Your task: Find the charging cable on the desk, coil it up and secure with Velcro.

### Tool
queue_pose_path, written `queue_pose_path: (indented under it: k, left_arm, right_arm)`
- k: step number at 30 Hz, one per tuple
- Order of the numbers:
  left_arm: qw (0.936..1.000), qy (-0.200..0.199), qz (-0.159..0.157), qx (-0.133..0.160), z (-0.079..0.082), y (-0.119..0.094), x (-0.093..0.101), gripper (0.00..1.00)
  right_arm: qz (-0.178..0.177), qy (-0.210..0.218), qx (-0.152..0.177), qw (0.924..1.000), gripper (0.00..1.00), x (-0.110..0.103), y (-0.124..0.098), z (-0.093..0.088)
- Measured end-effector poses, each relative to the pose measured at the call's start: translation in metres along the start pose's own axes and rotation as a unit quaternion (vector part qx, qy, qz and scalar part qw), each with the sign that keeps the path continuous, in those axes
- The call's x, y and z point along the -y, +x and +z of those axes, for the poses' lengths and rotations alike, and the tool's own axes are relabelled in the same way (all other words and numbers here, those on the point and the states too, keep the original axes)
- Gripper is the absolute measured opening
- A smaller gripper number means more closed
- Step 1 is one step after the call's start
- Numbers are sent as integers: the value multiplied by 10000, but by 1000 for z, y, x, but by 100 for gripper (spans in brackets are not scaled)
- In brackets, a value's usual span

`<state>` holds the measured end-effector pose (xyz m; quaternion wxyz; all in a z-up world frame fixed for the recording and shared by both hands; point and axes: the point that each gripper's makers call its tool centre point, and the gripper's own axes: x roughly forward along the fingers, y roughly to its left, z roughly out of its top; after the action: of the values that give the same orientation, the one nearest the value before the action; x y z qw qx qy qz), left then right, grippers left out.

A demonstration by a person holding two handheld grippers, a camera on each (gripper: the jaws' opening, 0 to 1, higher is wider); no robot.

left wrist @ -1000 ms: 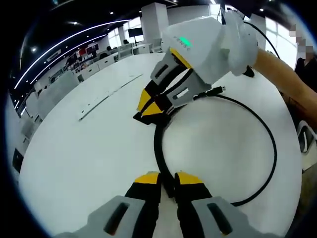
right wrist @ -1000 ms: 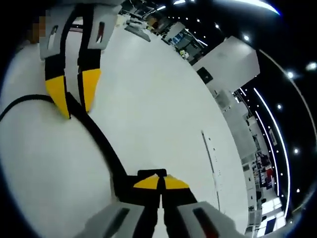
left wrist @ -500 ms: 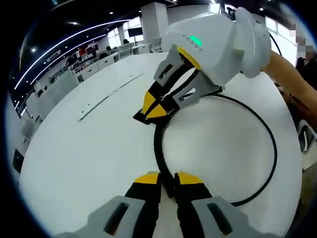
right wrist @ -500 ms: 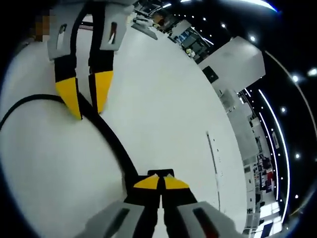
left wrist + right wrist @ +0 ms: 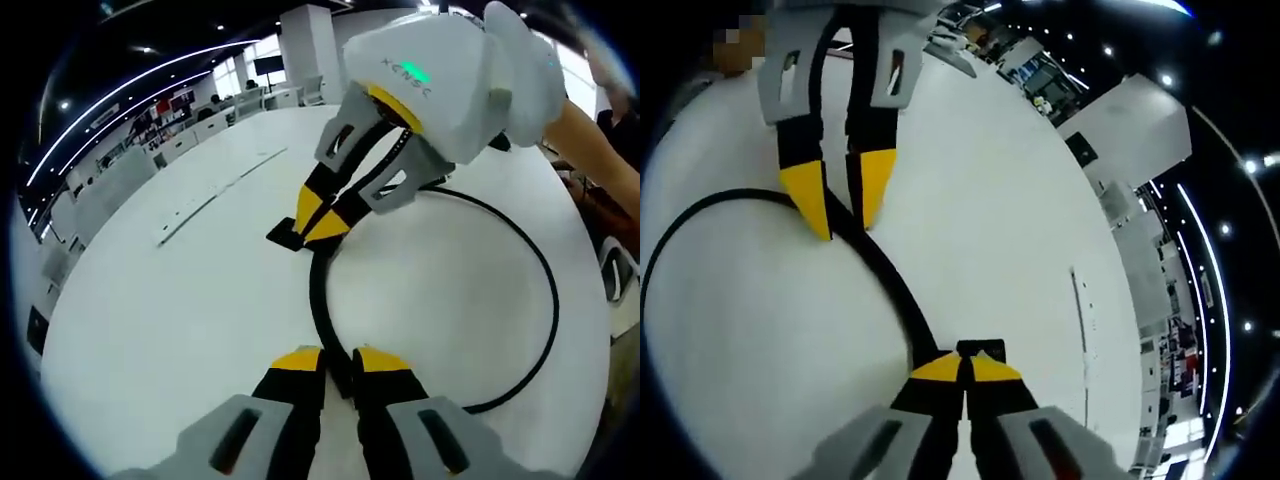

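Observation:
A black charging cable (image 5: 553, 300) lies in a wide loop on the white table (image 5: 180, 300). At the bottom of the left gripper view, my left gripper (image 5: 340, 362) is shut on the cable. From there the cable runs up to my right gripper (image 5: 318, 216), which comes in from the upper right and is shut on it. A flat black Velcro tab (image 5: 284, 236) sticks out at its tips. In the right gripper view, my right gripper (image 5: 966, 368) is shut, with the black tab (image 5: 981, 348) just past its tips. The cable (image 5: 885, 282) leads away to the left gripper (image 5: 843, 200).
A thin seam strip (image 5: 215, 192) crosses the table top beyond the grippers and appears again as a strip (image 5: 1081, 330) in the right gripper view. A person's forearm (image 5: 592, 145) reaches in from the right. Office desks and pillars stand beyond the table's far edge.
My right gripper has tilted up and shifted a little along the cable, so more of the black tab shows. In the right gripper view the left gripper looms larger and closer. The left gripper holds still.

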<state>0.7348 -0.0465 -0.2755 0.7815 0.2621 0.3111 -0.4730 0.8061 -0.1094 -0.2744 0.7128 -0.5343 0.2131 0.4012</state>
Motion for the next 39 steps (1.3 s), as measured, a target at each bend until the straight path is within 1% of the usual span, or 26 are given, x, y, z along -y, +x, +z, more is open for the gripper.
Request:
queue_pose_path:
  k: [6, 7, 10, 14, 17, 19, 27, 31, 39]
  left_arm:
    - [10000, 0, -9, 17, 0, 0, 0, 12]
    - [10000, 0, -12, 20, 1, 0, 0, 12]
    - [10000, 14, -35, 39, 1, 1, 0, 12]
    - [10000, -19, -43, 56, 1, 1, 0, 12]
    - [10000, -4, -36, 49, 1, 1, 0, 12]
    - [10000, -7, -39, 50, 1, 1, 0, 12]
    - [10000, 29, -22, 41, 1, 1, 1, 12]
    - [10000, 23, -28, 46, 1, 1, 1, 12]
    - [10000, 21, -29, 46, 1, 2, 1, 12]
  right_arm:
    - [141, -77, -82, 9998, 3, -2, -2, -1]
    - [189, -168, -72, 9997, 3, -4, -4, -1]
    - [248, -191, -78, 9995, 3, -4, -3, -1]
    - [428, -129, -163, 9989, 3, -3, -2, -1]
    - [494, -239, -269, 9981, 3, -4, -1, -1]
    - [491, -308, -299, 9979, 3, -5, 0, -1]
    - [363, -278, -377, 9982, 3, -2, 2, -1]
    - [204, -242, -415, 9986, 3, 2, 7, -4]
    - [123, -114, -354, 9992, 3, 7, 9, -6]
